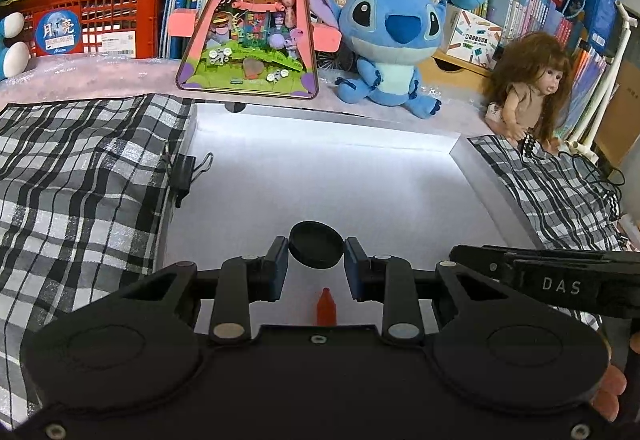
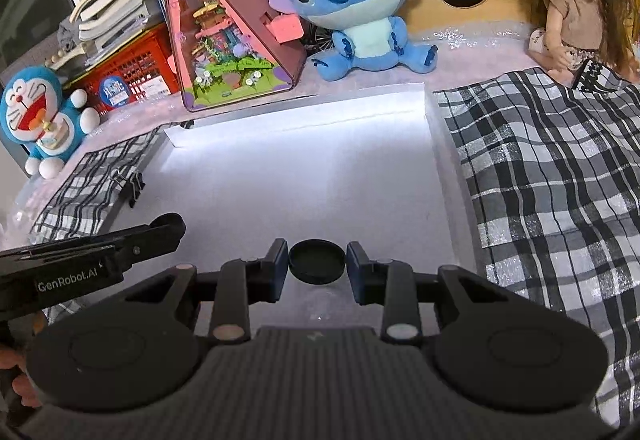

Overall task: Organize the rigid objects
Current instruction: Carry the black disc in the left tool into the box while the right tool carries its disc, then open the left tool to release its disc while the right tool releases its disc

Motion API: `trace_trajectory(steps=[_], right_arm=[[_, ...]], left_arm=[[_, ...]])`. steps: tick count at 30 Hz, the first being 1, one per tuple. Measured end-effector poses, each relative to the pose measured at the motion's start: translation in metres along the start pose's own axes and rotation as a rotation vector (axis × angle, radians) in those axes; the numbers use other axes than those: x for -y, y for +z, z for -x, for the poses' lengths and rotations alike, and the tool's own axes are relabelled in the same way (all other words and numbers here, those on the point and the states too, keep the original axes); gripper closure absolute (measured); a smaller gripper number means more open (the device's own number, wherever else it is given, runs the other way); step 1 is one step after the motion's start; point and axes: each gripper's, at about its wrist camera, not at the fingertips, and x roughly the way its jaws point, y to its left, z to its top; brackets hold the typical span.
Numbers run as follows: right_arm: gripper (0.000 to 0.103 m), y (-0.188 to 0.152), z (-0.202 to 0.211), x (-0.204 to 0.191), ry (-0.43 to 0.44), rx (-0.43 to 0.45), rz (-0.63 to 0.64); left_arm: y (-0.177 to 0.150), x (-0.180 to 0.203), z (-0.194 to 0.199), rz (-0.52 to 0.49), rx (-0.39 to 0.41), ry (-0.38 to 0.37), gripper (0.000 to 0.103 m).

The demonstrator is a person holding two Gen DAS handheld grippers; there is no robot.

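Black cap [image 1: 316, 250] being pinched by left gripper [image 1: 316, 268], black lid [image 2: 317, 261] being clamped in right gripper [image 2: 317, 268], white tray [image 1: 320, 176] w/ raised edges being left mostly bare ahead.

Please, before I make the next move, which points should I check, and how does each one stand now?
1. Left gripper grips the black lid: ok.
2. Right gripper grips the second black lid: ok.
3. White tray has bare floor ahead for placing: ok.
4. Small orange piece under the left gripper is out of its path: cannot tell.
5. The two grippers, close side by side, do not touch: cannot tell.
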Motion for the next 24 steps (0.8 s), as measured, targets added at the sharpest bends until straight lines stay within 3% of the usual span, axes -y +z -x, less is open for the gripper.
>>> trace_trajectory(steps=[24], right_arm=[[0.062,-0.008,-0.008,-0.011,-0.055,0.012,0.104]], left_arm=[[-0.012,0.009,-0.014,-0.045,-0.019,0.015,0.074]])
